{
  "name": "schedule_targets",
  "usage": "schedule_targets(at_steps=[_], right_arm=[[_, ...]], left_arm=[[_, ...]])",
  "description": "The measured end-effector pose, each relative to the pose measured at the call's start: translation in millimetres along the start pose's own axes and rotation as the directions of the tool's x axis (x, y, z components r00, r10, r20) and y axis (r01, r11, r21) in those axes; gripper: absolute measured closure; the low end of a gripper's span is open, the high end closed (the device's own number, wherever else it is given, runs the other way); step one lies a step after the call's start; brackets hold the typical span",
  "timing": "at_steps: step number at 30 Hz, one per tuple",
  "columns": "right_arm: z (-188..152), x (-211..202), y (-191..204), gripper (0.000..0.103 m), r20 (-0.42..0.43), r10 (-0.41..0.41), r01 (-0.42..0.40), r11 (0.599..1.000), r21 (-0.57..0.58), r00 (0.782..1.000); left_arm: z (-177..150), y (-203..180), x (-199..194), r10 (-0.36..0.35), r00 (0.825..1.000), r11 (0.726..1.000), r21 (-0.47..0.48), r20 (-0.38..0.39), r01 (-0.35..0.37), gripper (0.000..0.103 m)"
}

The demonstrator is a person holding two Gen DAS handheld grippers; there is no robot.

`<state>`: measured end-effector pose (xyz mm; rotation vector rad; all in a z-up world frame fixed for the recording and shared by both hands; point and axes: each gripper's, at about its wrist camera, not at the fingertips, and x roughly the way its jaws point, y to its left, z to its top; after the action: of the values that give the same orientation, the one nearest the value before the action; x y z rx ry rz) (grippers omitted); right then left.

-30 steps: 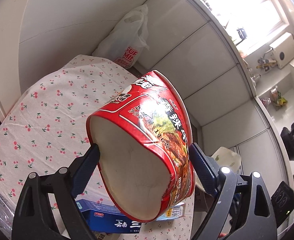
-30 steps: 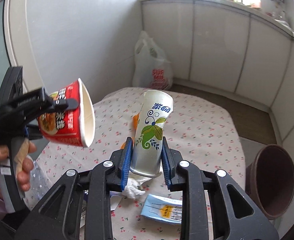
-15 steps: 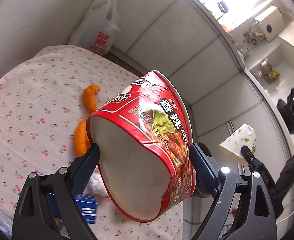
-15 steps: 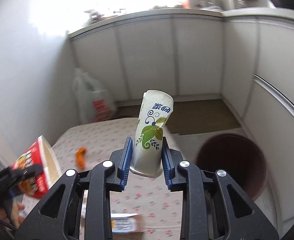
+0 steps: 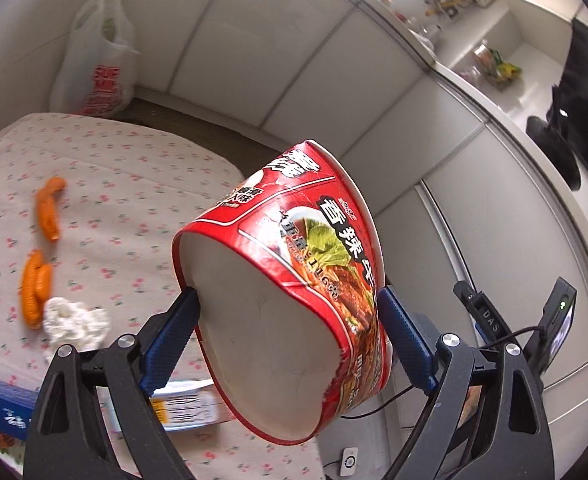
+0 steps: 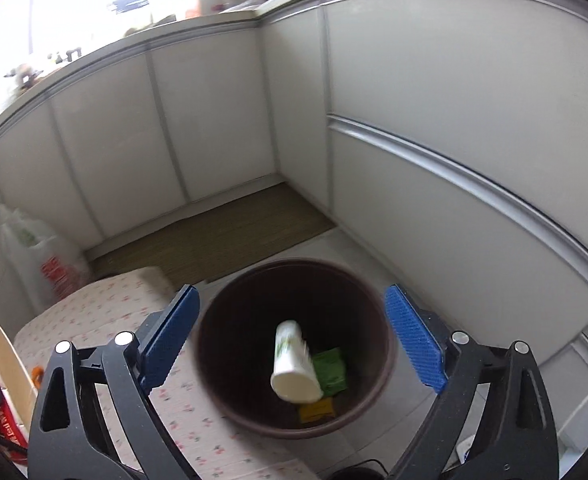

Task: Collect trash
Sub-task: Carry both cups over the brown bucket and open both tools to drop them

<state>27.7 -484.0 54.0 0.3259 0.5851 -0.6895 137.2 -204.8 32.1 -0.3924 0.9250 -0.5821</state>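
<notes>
Two grippers show at this moment. The left gripper [image 5: 289, 340] clamps a red printed paper instant-noodle bowl [image 5: 294, 280] between its blue pads, squeezing it out of round, with the white base facing the camera and the rim pointing away, tilted above the edge of the table [image 5: 125, 184] with its white cherry-print cloth. On that cloth lie two orange peel pieces [image 5: 35, 292], a crumpled white tissue [image 5: 75, 322] just beside the lower peel, a blue cardboard box [image 5: 1, 406] and a flat white packet with a barcode [image 5: 185, 410] partly hidden behind the left finger. A white plastic shopping bag with red lettering [image 5: 101, 64] stands on the floor beyond the table, against the wall.

The right gripper [image 6: 291, 340] has its jaws spread wide with nothing between them, above a round dark brown plastic bin [image 6: 221, 392] standing just beside the table. Inside the bin, a white paper cup with green print [image 6: 294, 360], blurred, sits over a green sachet [image 6: 332, 372] and a yellow wrapper [image 6: 316, 412].
</notes>
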Motion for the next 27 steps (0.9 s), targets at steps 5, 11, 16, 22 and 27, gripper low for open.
schedule_targets(at_steps=[5,11,16,22,27], right_arm=[[-5,4,-36,0.007,-0.014,-0.132,0.132,0.989,0.066,0.991],[-11,18,-78,0.007,-0.075,-0.198,0.206,0.97,0.126,0.977],[-17,23,-94,0.007,-0.111,-0.199,0.216,0.963,0.161,0.974],[-17,24,-97,0.007,-0.101,-0.217,0.231,0.959,0.164,0.971],[-19,23,-103,0.007,-0.1,-0.223,0.237,0.957,0.165,0.97]], left_arm=[[4,-46,37,-0.004,0.999,0.998,0.07,-0.053,0.008,0.016],[2,-96,75,0.03,0.997,0.985,0.175,-0.074,-0.016,0.015],[2,-129,106,0.053,0.996,0.972,0.233,-0.074,-0.035,0.014],[3,-151,137,0.092,0.99,0.967,0.248,-0.111,-0.062,0.01],[0,-155,144,0.117,0.986,0.965,0.25,-0.12,-0.084,0.008]])
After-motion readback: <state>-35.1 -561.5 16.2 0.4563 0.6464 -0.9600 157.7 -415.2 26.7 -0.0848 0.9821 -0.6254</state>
